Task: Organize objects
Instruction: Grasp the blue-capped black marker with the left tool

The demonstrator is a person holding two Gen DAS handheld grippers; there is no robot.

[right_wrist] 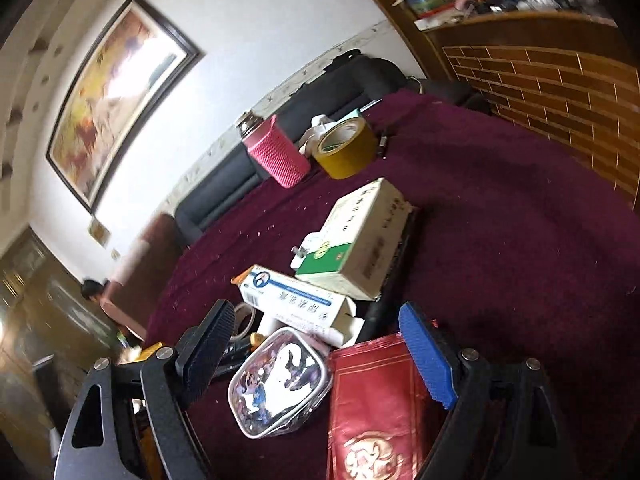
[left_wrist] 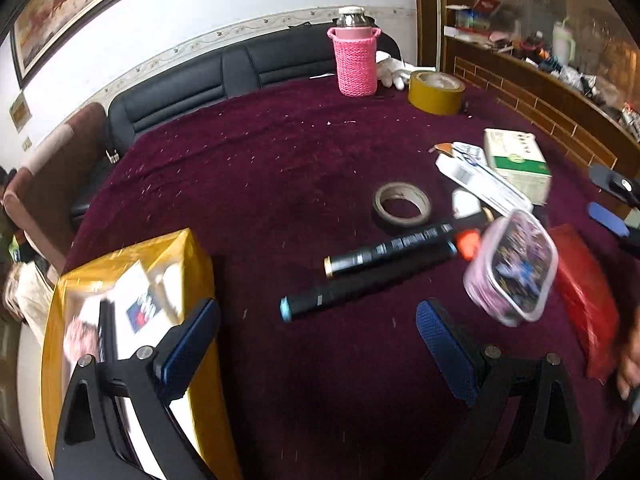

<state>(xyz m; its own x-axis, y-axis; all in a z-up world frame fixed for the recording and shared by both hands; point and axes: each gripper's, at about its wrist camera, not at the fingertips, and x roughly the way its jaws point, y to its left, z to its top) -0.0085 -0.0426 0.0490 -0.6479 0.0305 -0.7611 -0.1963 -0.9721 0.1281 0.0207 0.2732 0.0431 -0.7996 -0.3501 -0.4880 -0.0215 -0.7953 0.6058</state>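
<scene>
Left gripper point(left_wrist: 318, 350): jaws spread wide with nothing between them, above bare maroon cloth.
Right gripper point(right_wrist: 316, 360): jaws wide apart, gripping nothing; the pouch and the red packet lie below, between its fingers.
Surface point(left_wrist: 260, 168): round, covered in dark maroon velvety cloth, flecked with pale crumbs.
Yellow cardboard box point(left_wrist: 132, 300): open-topped, at the near left edge beside the left gripper; papers lie inside.
Clear plastic zip pouch with cartoon print point(right_wrist: 280, 388): flat on the cloth, touching the shiny red foil packet point(right_wrist: 376, 408).
Two black cylindrical marker pens point(left_wrist: 372, 276): side by side at mid-surface, just beside the pouch.
Grey roll of tape point(left_wrist: 402, 204): flat, near the pens.
White and green carton point(right_wrist: 360, 240): stacked on a white and blue carton point(right_wrist: 292, 300), behind the pouch.
Risk, pouch: slick and rounded, it may squirt from a shallow pinch.
Risk, neighbours: a closing jaw may snag the packet or roll the pens.
Risk, stack: a careless sweep may topple the cartons.
</scene>
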